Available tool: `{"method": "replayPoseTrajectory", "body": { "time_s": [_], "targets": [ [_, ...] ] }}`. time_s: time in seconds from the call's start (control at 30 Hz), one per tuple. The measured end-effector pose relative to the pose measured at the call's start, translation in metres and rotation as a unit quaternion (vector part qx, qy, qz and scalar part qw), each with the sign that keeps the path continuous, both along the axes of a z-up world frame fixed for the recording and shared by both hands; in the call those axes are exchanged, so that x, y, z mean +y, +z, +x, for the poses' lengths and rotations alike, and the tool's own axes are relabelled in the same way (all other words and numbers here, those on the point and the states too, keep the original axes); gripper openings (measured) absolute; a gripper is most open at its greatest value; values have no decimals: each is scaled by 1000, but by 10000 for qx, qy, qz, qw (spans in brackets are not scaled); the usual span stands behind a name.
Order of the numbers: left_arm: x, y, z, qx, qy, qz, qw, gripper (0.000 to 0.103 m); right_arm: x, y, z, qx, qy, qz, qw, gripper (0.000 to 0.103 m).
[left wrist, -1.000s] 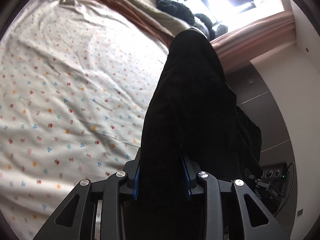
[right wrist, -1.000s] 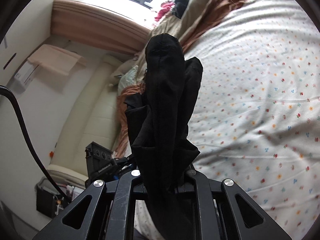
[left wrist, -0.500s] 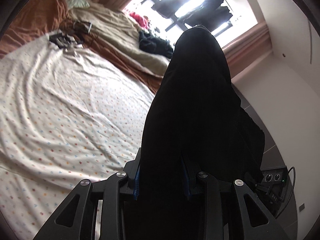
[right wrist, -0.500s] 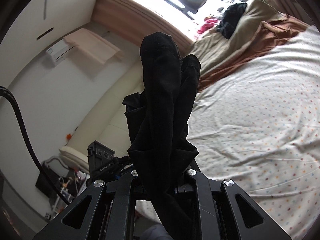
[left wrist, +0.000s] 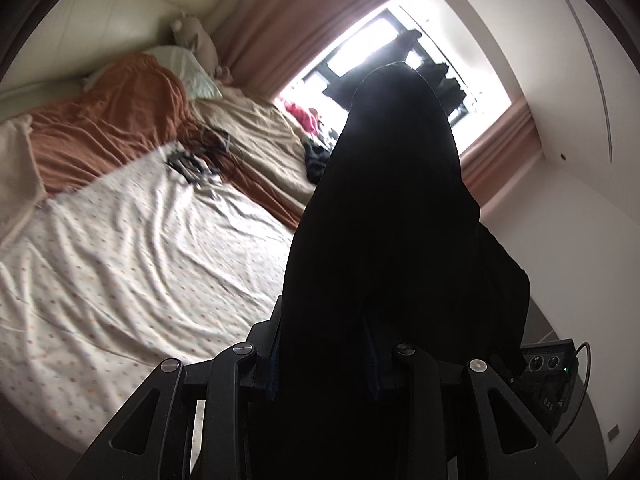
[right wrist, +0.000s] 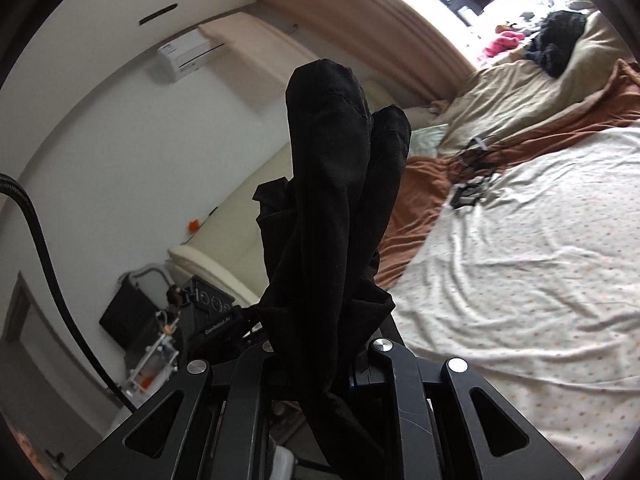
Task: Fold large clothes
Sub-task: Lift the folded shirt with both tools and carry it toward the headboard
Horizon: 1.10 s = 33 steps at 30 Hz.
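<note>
Garment: black, hanging above the bed, draping over both claws.
Left claw: pinching a wide fold.
Right claw: clamping a narrow bunch.
Left view only: window.
Right view only: air conditioner.

One readable string: "GenRobot.AI", white print on the side of the black device in the right wrist view. Marking on the black box in the left wrist view is illegible.

A dotted sheet covers the bed beside an orange blanket, below a bright window.
</note>
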State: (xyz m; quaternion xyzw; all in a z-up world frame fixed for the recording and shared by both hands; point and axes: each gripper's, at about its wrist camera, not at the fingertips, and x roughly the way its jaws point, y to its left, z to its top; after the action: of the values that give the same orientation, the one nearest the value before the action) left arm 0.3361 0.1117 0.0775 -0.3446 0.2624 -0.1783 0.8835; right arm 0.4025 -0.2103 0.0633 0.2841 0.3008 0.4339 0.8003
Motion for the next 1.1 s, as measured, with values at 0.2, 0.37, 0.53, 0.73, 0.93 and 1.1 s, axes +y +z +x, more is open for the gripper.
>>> {"method": "replayPoseTrajectory", "body": {
  "time_s": [0.2, 0.37, 0.53, 0.73, 0.93, 1.1],
  "targets": [
    [50, 19, -32, -172, 402, 101, 9990, 34, 62, 10, -22, -150, 399, -34, 9991, 15],
    [92, 25, -54, -311, 657, 92, 9973, 34, 110, 16, -27, -216, 696, -85, 9973, 15],
    [140, 26, -63, -375, 827, 46, 9959, 34, 162, 20, -32, -265, 1021, -167, 9943, 15],
    [197, 30, -70, -474, 1061, 146, 9931, 33, 225, 16, -14, -186, 1443, -230, 9891, 15],
    [256, 29, -66, -429, 1304, 227, 9903, 31, 298, 9, 3, -207, 1814, -333, 9826, 15],
    [298, 28, -63, -338, 1621, 513, 9849, 29, 356, -10, 22, -81, 2133, -302, 9765, 15]
  ]
}}
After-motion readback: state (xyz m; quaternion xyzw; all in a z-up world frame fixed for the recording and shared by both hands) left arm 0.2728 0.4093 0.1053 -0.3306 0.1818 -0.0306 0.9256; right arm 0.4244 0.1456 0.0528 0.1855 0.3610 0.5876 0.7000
